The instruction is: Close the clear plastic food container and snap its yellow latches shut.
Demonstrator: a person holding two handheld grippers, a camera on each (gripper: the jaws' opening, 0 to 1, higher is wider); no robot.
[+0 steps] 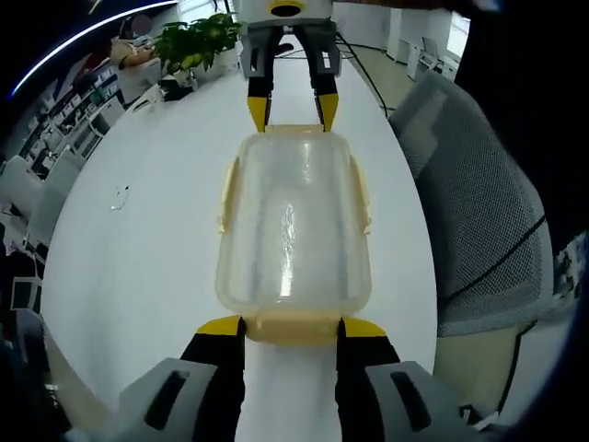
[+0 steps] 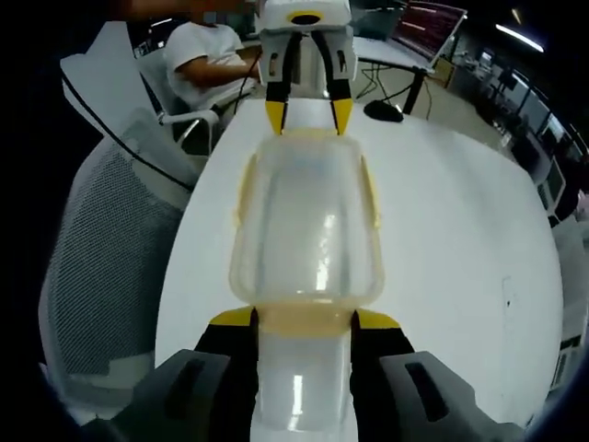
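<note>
A clear plastic container (image 1: 294,230) with its lid on lies lengthwise on the white table (image 1: 156,230). Pale yellow latches (image 1: 227,195) stick out along both its long sides. My left gripper (image 1: 293,328) is open, and its yellow fingertips (image 1: 221,326) flank the near end latch (image 1: 293,324). At the far end, my right gripper (image 1: 293,110) faces me with its tips beside that end's latch. In the right gripper view the same container (image 2: 308,230) lies ahead. My right gripper (image 2: 306,319) is open around its end latch (image 2: 304,318), and the left gripper (image 2: 308,114) sits opposite.
A grey mesh chair (image 1: 479,212) stands close along the table's edge, seen also as the chair (image 2: 110,258). A potted plant (image 1: 198,41) is at the table's far end. A seated person (image 2: 207,55), a mouse (image 2: 382,110) and a monitor (image 2: 428,18) are beyond.
</note>
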